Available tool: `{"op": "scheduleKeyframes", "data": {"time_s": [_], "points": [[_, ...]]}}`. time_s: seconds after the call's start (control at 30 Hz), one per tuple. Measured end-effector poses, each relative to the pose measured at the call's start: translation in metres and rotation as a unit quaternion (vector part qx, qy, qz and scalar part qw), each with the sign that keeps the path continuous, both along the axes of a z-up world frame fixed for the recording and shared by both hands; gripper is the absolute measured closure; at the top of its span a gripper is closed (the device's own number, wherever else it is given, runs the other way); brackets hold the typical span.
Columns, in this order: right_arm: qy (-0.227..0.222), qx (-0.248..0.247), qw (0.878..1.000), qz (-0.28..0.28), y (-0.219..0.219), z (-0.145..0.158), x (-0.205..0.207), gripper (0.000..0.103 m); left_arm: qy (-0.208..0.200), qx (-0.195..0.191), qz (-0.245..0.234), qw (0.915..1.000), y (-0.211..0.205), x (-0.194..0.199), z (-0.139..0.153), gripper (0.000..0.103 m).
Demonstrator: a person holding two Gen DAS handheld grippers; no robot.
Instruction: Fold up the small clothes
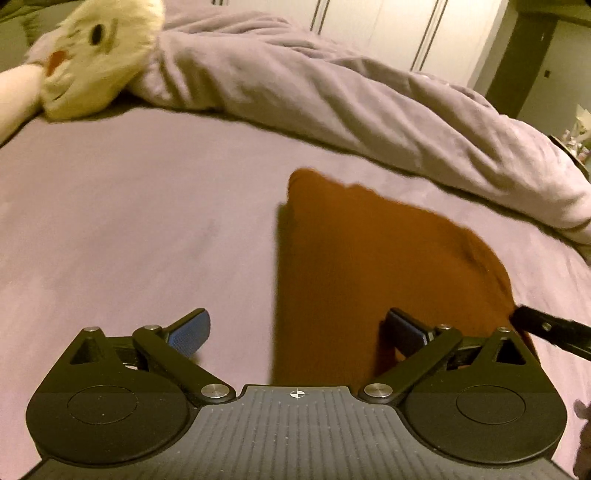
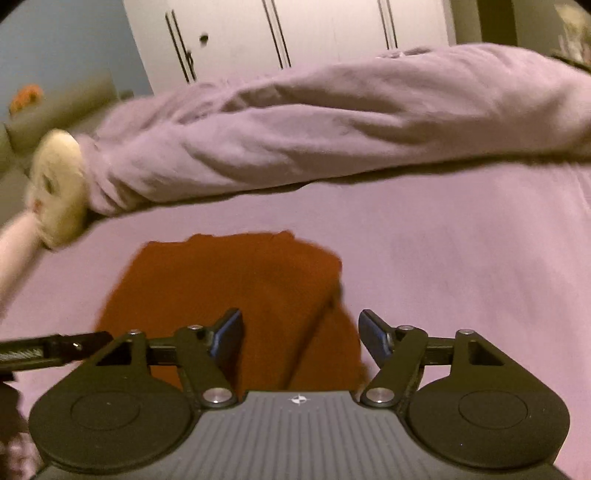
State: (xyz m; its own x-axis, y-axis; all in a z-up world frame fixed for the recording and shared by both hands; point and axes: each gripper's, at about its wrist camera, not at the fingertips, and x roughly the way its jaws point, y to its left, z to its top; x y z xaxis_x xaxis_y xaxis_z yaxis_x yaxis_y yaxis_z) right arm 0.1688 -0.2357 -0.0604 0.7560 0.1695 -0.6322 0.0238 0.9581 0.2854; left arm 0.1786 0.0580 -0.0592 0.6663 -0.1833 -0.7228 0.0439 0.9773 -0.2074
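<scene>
Hovering over the rust-brown garment [image 1: 369, 266], we hold our left gripper [image 1: 297, 332] and right gripper [image 2: 301, 334] with jaws wide apart, gripping nothing.

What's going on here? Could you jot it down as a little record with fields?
surface: lilac bed sheet
garment: rust-brown small garment, lying flat on the sheet, apparently folded
left gripper: open, nothing between the pads, just over the garment's near edge
right gripper: open, above the garment, gripping nothing
behind: bunched lilac duvet
also on bed: cream plush toy, left of the duvet
background: white wardrobe doors
</scene>
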Motion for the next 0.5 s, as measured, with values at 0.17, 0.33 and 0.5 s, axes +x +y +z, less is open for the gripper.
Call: {"op": "scheduleKeyframes", "data": {"time_s": [0.17,0.33,0.5], "points": [[0.038,0.075,0.996,-0.004,-0.013,-0.014,-0.069,0.036,0.006,0.012,-0.01,0.9999,0.004,-0.048,-0.011,0.0],[0.069,0.183,0.981,-0.016,-0.017,-0.03,-0.075,0.047,0.023,0.041,-0.007,0.9989,0.0,-0.047,-0.022,0.0],[0.07,0.232,0.97,-0.034,-0.009,-0.032,-0.06,0.07,0.028,0.066,-0.012,0.9974,-0.01,-0.028,-0.026,0.0]]}}
